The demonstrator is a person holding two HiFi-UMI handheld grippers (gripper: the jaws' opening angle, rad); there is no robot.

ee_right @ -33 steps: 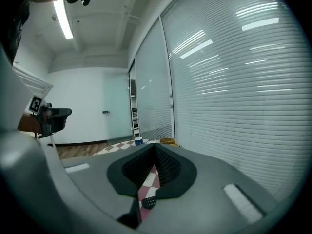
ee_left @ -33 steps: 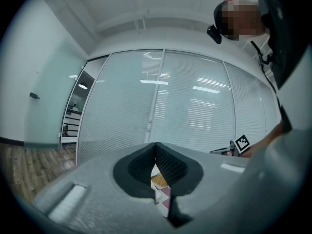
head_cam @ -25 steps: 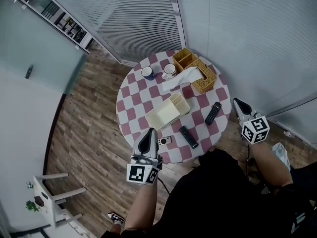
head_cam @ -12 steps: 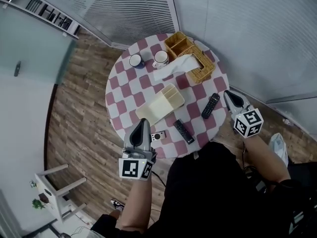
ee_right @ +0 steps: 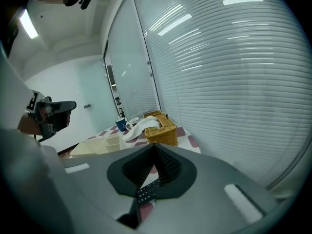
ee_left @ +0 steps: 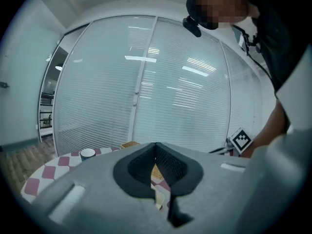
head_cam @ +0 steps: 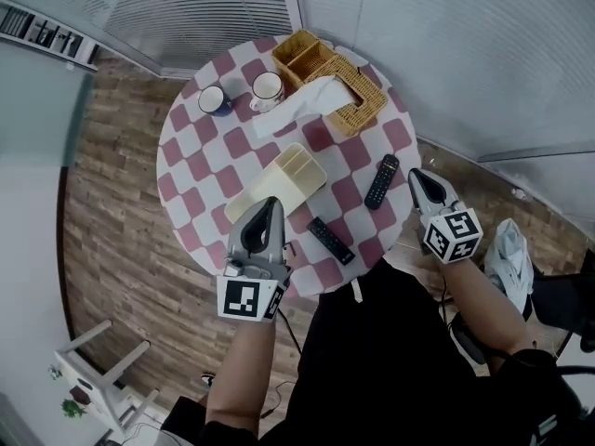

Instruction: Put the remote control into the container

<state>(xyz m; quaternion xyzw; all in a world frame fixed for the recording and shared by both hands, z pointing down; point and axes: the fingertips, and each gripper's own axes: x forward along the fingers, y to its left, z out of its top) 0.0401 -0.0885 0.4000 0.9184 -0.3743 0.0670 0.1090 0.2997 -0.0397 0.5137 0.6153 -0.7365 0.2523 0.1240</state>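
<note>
**Right jaws nearest a remote**

Head view: the remote control (head_cam: 381, 181) lies on the worktop (head_cam: 186, 147) at nine o'clock of your right gripper (head_cam: 415, 176). Its long axis runs one-to-seven, and the cream container (head_cam: 277, 182) lies beyond it.

Left gripper view: the left gripper (ee_left: 156, 145) has its jaws clenched, empty.

Right gripper view: jaws clenched and empty, remote at six o'clock.

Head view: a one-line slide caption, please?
Shut left gripper and right gripper at round red-and-white checked table, two black remote controls, cream plastic container.

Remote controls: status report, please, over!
Grippers shut, empty: left gripper, right gripper. On table: black remote, second remote, both outside container. Nothing blocks them.
</note>
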